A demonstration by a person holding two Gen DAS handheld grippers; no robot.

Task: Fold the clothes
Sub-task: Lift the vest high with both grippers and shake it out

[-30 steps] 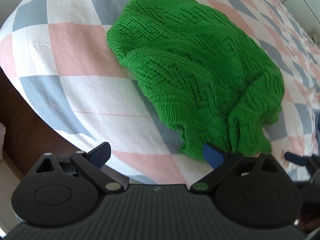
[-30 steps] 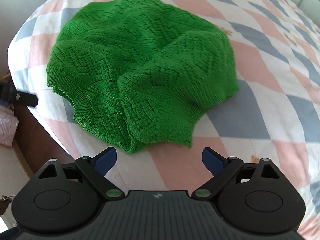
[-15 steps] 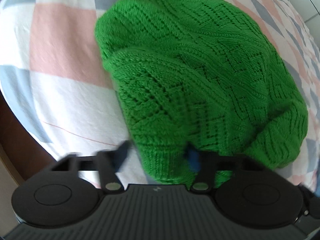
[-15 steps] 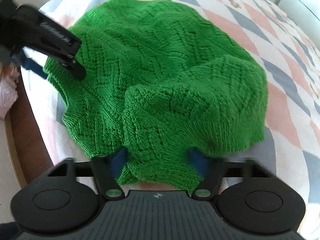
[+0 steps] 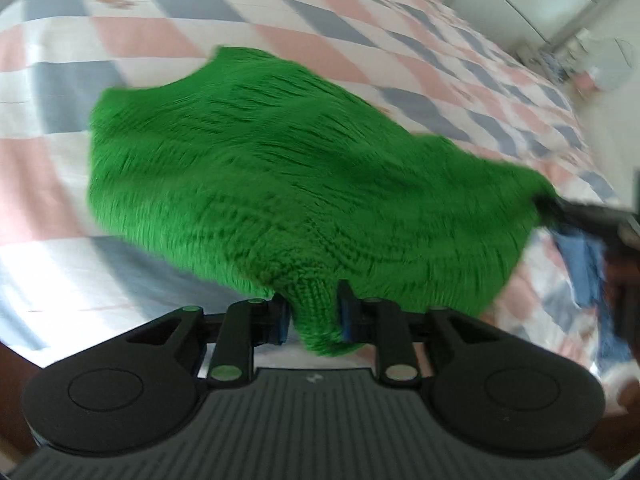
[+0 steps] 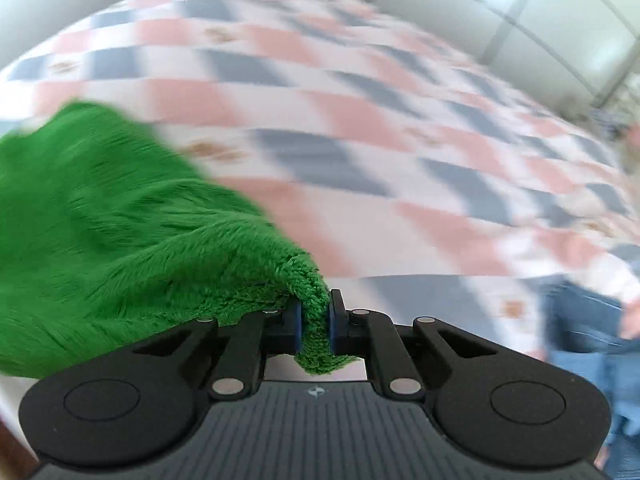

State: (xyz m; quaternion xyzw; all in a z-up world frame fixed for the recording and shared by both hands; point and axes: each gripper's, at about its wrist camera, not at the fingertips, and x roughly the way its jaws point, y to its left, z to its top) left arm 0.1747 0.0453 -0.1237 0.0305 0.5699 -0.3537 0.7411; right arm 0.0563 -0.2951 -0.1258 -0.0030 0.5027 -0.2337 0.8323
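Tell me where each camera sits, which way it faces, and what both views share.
Left wrist: sits on the left claw, looks down over the bed; its jaws are opening slightly, knit between them; the right claw is blurred at the right edge.
Right wrist: sits on the right claw, looks down across the bed; jaws pinch a hem; nothing of the person is clear.
Shared: the green sweater and checked bedspread.

bright green knit sweater; bedspread checked in pink, grey-blue and white; black grippers' pads blue.
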